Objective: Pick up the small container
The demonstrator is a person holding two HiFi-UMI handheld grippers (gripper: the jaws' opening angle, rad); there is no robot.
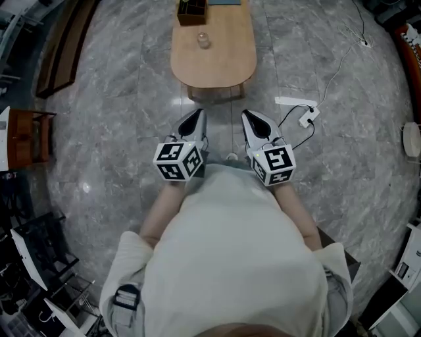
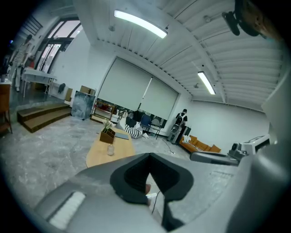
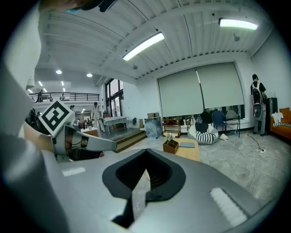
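The small container [image 1: 204, 41], a clear little jar, stands on the oval wooden table [image 1: 223, 66] ahead of me; it shows too as the jar [image 2: 110, 149] in the left gripper view. My left gripper [image 1: 195, 117] and right gripper [image 1: 252, 118] are held close to my body, above the floor and short of the table's near end. Both are shut with nothing in them. The left gripper [image 2: 150, 155] looks toward the table [image 2: 101, 158]. In the right gripper view the right gripper [image 3: 146, 151] hides the jar.
A wooden box [image 1: 191, 12] with compartments sits behind the jar on the table. On the marble floor to the right lie a power strip [image 1: 306, 117] and its cables. Wooden steps [image 1: 62, 46] are at the far left. A person [image 2: 182, 121] stands far back.
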